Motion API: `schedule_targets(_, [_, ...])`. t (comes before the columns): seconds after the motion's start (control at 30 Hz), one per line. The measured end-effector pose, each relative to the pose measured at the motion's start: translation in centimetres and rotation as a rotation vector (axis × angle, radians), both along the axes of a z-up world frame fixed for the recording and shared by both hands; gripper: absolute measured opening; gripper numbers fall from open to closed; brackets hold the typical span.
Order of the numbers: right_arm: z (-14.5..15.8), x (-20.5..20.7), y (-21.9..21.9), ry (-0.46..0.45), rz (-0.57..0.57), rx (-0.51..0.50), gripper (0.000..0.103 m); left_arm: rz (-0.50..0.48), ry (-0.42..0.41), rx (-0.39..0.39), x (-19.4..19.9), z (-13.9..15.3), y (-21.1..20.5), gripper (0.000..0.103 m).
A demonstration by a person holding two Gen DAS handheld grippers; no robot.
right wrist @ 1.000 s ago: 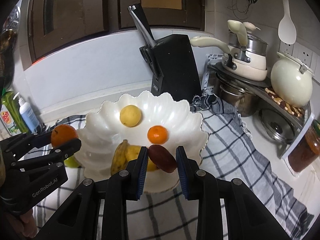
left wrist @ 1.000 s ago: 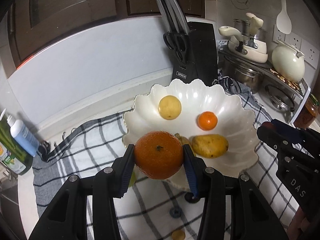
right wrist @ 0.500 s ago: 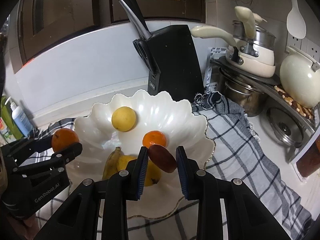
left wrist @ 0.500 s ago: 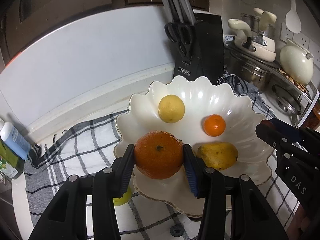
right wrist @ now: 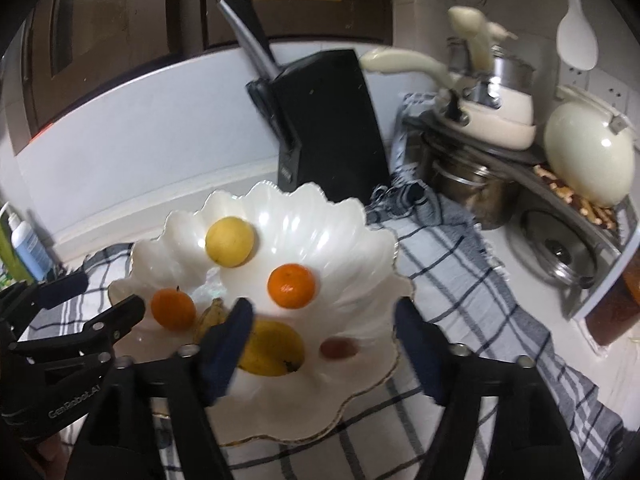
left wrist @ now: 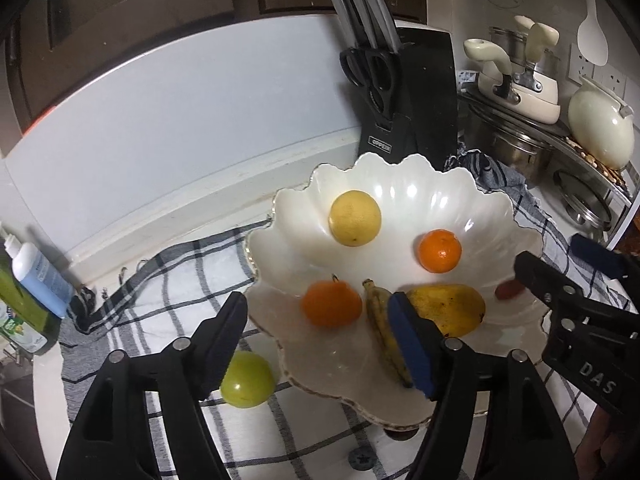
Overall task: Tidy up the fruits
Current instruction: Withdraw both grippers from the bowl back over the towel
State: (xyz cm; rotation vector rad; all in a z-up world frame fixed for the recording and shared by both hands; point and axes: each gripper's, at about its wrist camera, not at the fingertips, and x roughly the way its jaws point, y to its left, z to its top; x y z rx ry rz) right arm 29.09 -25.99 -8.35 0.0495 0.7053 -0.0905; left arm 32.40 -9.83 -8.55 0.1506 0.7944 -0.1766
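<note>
Both my claws are opening above the scalloped white bowl (left wrist: 400,184): left claw (left wrist: 320,320) empty over the orange (left wrist: 331,304), right claw (right wrist: 322,338) empty over the dark red fruit (right wrist: 339,348); both fruits lie inside the bowl.

Fruit bowl (left wrist: 400,176) on cloth (left wrist: 168,276), knife block (left wrist: 416,92) behind.

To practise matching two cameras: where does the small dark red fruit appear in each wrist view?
Left wrist: dark red fruit at the bowl's right side, beside the right gripper.
Right wrist: dark red fruit low centre, between the opening jaws.
Shared landmark: yellow mango beside it.
</note>
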Motion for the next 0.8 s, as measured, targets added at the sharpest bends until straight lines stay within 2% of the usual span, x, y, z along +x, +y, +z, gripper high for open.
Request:
schedule_targets(0.1, [0.6,-0.5,0.1,-0.018,-0.015,-0.014,0.089,0.014,-0.007,-0.001,-0.5,0.3,0.3,0.087])
schedule_targets(0.37, [2.0,-2.1,0.6,-0.039,-0.022,-0.021,0.093,0.042,-0.027,-0.003,-2.2,1.6,1.1,0.097])
schedule_targets(0.8, [4.3,-5.3,2.0,-0.075,-0.024,-0.024,0.094,0.074,-0.074,-0.016,-6.0,3.8,3.0,0.098])
